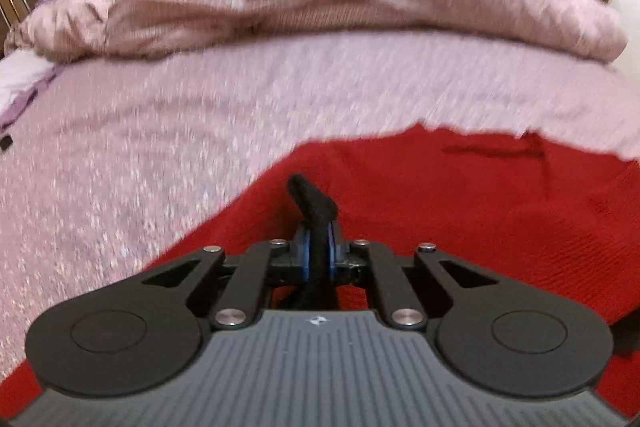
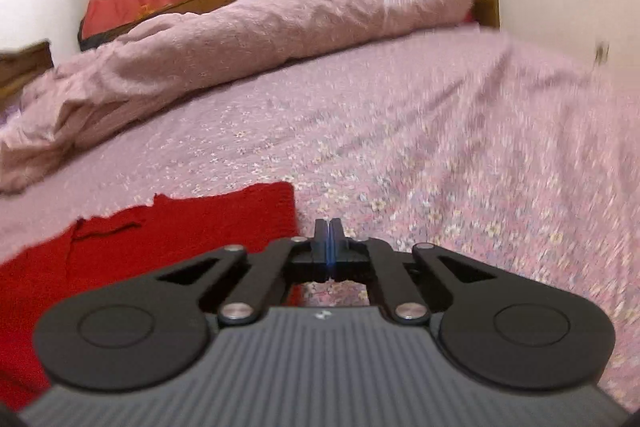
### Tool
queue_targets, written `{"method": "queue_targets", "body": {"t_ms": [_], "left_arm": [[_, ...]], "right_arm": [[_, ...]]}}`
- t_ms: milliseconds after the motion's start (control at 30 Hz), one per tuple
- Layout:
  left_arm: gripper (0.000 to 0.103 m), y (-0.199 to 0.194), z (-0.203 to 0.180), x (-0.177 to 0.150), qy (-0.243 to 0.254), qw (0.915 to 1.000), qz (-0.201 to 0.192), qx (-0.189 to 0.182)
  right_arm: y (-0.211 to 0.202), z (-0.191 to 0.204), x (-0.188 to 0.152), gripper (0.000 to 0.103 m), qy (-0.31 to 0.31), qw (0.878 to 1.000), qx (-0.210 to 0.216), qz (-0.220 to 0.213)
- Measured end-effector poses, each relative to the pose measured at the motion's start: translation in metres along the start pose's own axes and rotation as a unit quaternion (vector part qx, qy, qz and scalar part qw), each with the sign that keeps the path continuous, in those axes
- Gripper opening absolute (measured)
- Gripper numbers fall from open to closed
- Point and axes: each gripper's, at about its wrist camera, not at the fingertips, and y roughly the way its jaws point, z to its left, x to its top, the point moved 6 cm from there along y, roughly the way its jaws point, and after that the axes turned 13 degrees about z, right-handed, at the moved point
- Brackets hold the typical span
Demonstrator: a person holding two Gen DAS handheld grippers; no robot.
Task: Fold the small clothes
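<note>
left gripper pinches dark strap over ribbed red knit; right gripper closed, empty.

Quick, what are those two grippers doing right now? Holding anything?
Left gripper: closed on a black strip.
Right gripper: closed, holding nothing.

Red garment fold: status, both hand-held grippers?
Left hand-held gripper shut on a black strip, over the red garment. Right hand-held gripper shut, empty, beside the garment's edge. Bedspread ahead unobstructed.
</note>
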Motion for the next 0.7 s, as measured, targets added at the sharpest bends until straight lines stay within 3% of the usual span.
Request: {"method": "queue_targets", "body": {"t_ms": [100,200,333,433,500,700], "left_arm": [[0.012,0.009,0.002,-0.005,0.004,1.0000,0.005,0.007],[0.013,0.009,0.000,-0.006,0.013,0.9998,0.003,0.017],[0.028,0.011,0.002,-0.007,0.010,0.9996,0.000,0.027],[0.037,0.009,0.005,-0.009,0.009,0.9994,-0.002,0.032],[0.037,0.006,0.007,-0.010,0.004,0.9996,0.004,0.027],[0.045,-0.017,0.017,-0.020,-0.032,0.9992,0.023,0.007]], "right_arm": [[-0.011,0.007,-0.001,0.006,-0.021,1.000,0.006,-0.001],[-0.021,0.025,-0.006,0.006,-0.043,0.998,0.042,0.006],[-0.009,0.047,-0.016,0.009,-0.080,0.994,0.066,0.036],[0.013,0.052,-0.031,0.010,-0.100,0.992,0.046,0.062],[0.016,0.051,-0.037,0.010,-0.105,0.993,0.046,0.036],[0.015,0.053,-0.040,0.010,-0.108,0.993,0.030,0.024]]}}
